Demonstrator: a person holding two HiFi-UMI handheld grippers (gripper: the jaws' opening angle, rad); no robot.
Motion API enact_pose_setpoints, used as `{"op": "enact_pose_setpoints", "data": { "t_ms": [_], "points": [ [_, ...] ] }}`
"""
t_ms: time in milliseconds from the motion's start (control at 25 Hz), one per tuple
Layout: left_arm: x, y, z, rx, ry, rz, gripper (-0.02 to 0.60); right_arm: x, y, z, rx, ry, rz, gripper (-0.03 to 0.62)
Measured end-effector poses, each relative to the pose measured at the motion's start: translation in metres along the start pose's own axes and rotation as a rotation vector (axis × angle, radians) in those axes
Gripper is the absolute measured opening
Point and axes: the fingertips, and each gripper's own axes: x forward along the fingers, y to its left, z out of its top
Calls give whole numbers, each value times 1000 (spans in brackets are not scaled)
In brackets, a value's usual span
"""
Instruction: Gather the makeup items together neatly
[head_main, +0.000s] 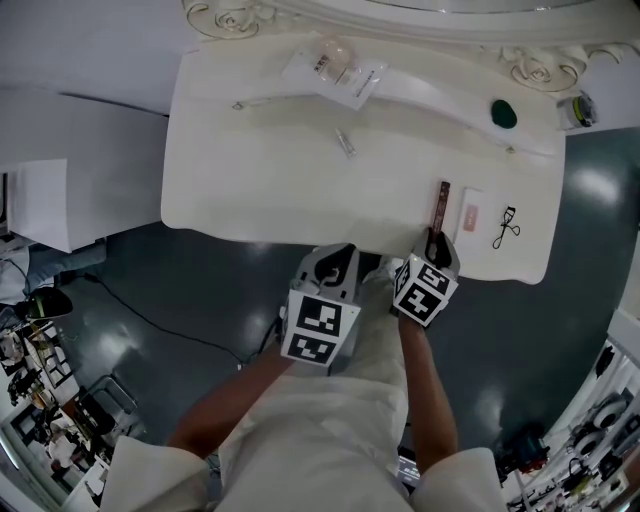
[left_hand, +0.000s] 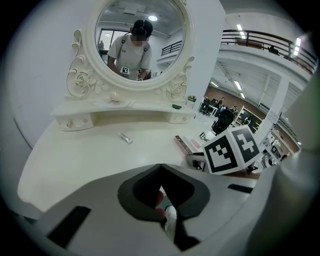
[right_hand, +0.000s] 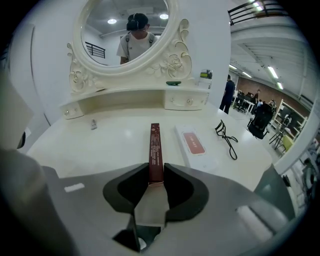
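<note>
A long, slim dark red box (right_hand: 155, 147) lies on the white dressing table (head_main: 250, 180), pointing toward the mirror. My right gripper (right_hand: 155, 172) is shut on its near end, at the table's front right (head_main: 437, 240). Just right of it lies a flat white box with a pink label (right_hand: 194, 145), then a black eyelash curler (right_hand: 227, 137). A small silver tube (head_main: 345, 142) lies alone mid-table. My left gripper (head_main: 340, 252) hangs just off the table's front edge, its pads (left_hand: 150, 182) meeting at the tips with nothing between them.
On the raised shelf under the mirror sit a clear plastic packet (head_main: 335, 68), a dark green item (head_main: 503, 113) and a small jar (head_main: 577, 110). The table's front edge runs close to both grippers. Dark floor and cables lie below.
</note>
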Motion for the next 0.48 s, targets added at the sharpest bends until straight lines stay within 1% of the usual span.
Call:
{"op": "enact_pose_setpoints", "data": {
  "t_ms": [240,360,480],
  "points": [
    [-4,4,1,-9,-4,6,5,0,0,0,8,8,-40,91],
    [-6,5,0,-12,-6,6,5,0,0,-1,16,17,-39,92],
    [-9,3,1,-13,-11,5,5,0,0,-1,-7,22,-28,92]
  ]
}}
